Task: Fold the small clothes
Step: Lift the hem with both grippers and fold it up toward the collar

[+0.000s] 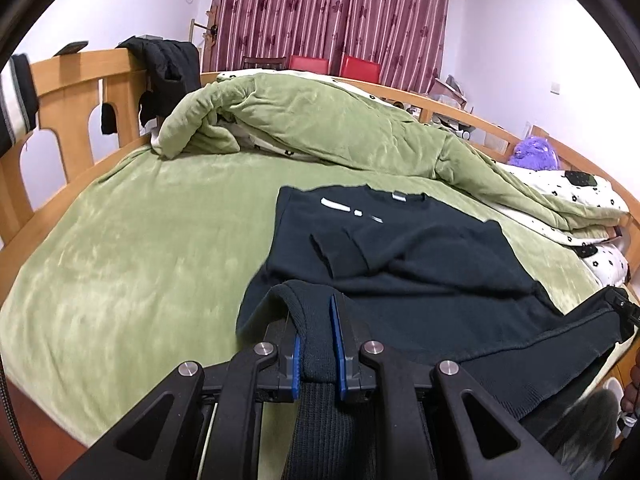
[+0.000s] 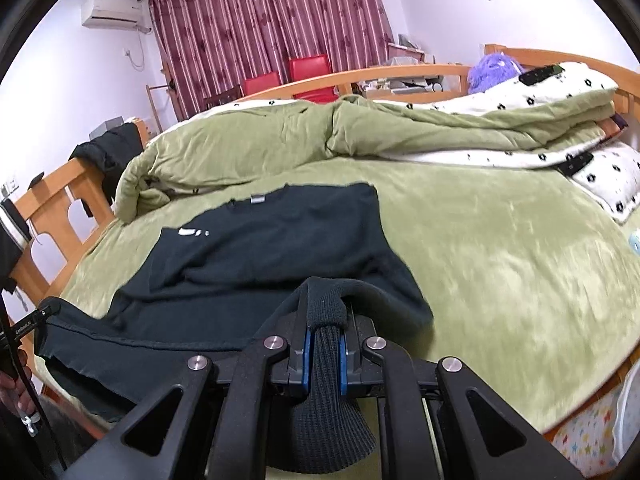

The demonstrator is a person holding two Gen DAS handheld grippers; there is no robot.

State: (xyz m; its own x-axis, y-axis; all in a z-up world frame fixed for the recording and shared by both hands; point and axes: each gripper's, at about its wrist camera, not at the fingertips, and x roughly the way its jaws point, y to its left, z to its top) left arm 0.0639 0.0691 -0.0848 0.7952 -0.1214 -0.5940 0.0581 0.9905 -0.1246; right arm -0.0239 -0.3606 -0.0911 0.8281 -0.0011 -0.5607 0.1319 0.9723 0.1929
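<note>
A dark sweater (image 1: 420,252) lies on the green bed cover (image 1: 140,248), collar away from me, one sleeve folded across its chest. My left gripper (image 1: 316,340) is shut on the ribbed bottom hem at the sweater's left corner and holds it raised off the bed. My right gripper (image 2: 324,344) is shut on the hem at the sweater's (image 2: 260,248) right corner, also raised. The right gripper's tip shows at the right edge of the left wrist view (image 1: 622,308). The hem between the two grippers hangs slack above the bed edge.
A bunched green quilt (image 1: 320,124) lies across the bed behind the sweater. A wooden bed frame (image 1: 72,92) with a black garment (image 1: 168,72) draped on it stands at the left. A purple plush toy (image 2: 494,70) and patterned pillows (image 2: 612,184) are at the right.
</note>
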